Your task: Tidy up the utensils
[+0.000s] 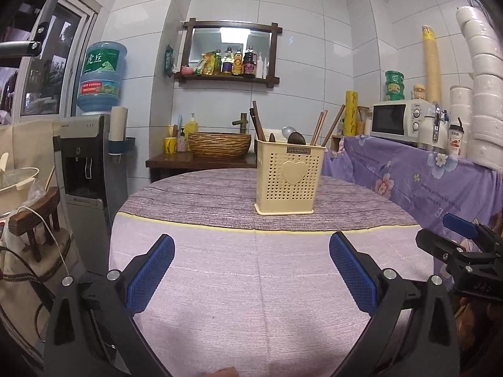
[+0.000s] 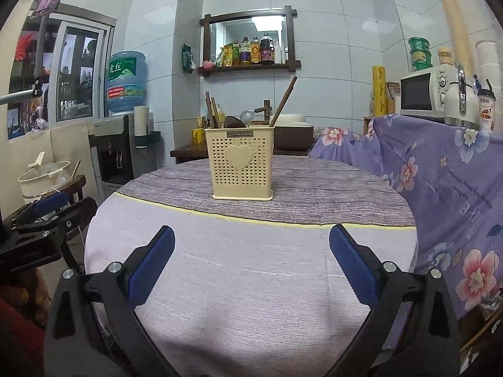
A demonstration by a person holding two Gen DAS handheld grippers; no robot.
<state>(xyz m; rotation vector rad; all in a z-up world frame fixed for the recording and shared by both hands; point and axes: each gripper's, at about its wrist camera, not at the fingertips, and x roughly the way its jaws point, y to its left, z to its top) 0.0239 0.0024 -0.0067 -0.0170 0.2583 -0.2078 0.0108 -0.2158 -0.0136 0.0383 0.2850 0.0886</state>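
Note:
A cream perforated utensil holder (image 1: 289, 179) with a heart on its front stands upright on the round table (image 1: 220, 270); it also shows in the right wrist view (image 2: 242, 168). Brown chopsticks (image 1: 323, 128), a dark spoon (image 1: 296, 138) and a metal spoon (image 1: 287, 131) stick out of it. In the right wrist view the chopsticks (image 2: 283, 102) and the spoons (image 2: 246, 116) show too. My left gripper (image 1: 251, 270) is open and empty, well short of the holder. My right gripper (image 2: 251, 267) is open and empty, also short of it. Each gripper shows at the edge of the other's view.
A purple floral cloth (image 2: 440, 182) covers a counter on the right with a microwave (image 1: 396, 122) and stacked cups. A water dispenser (image 1: 88, 157) stands to the left. A wooden stand with a woven basin (image 1: 220, 144) is behind the table.

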